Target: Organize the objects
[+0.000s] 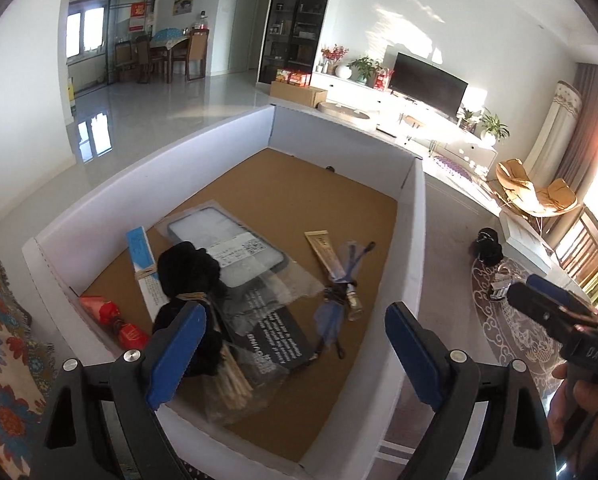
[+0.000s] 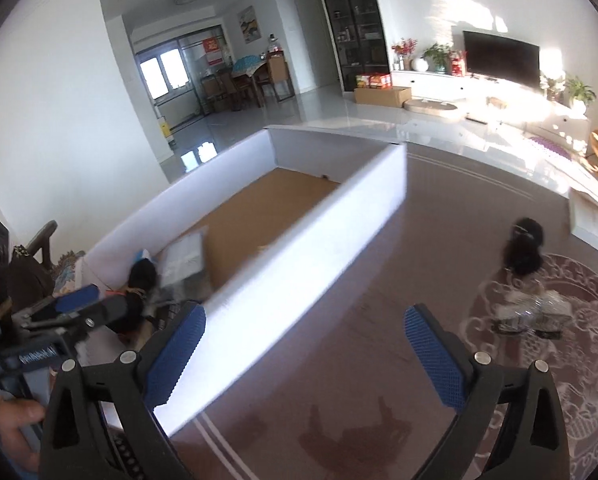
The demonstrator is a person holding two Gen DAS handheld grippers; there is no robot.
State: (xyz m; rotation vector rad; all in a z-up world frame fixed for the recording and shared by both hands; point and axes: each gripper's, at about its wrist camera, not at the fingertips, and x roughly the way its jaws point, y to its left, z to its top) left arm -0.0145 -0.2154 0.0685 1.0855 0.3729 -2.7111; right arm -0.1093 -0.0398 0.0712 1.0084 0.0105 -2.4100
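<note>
White box holds the sorted things; both tools gape wide, gripping nothing.

In the box [image 1: 235, 148], on its brown floor, lie a phone case [image 1: 235, 240] in clear wrap, a black cloth bundle [image 1: 187, 268], a blue-white strip [image 1: 143, 264], red candies [image 1: 115, 320], wooden sticks [image 1: 235, 380] and a gold tube [image 1: 327, 256]. The left tool [image 1: 291, 352] hovers over it; the right tool [image 2: 305, 354] hangs above the counter [image 2: 339, 264], the box wall just beside its left finger. A black bundle [image 2: 525, 252] and a clear packet [image 2: 535, 312] lie outside, well apart from the box.

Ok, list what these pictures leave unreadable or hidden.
- Left wrist view: the black bundle is partly hidden behind the left gripper; the label on the phone case is too small to read.
- Right wrist view: the black thing and clear packet on the rug are blurred.
</note>
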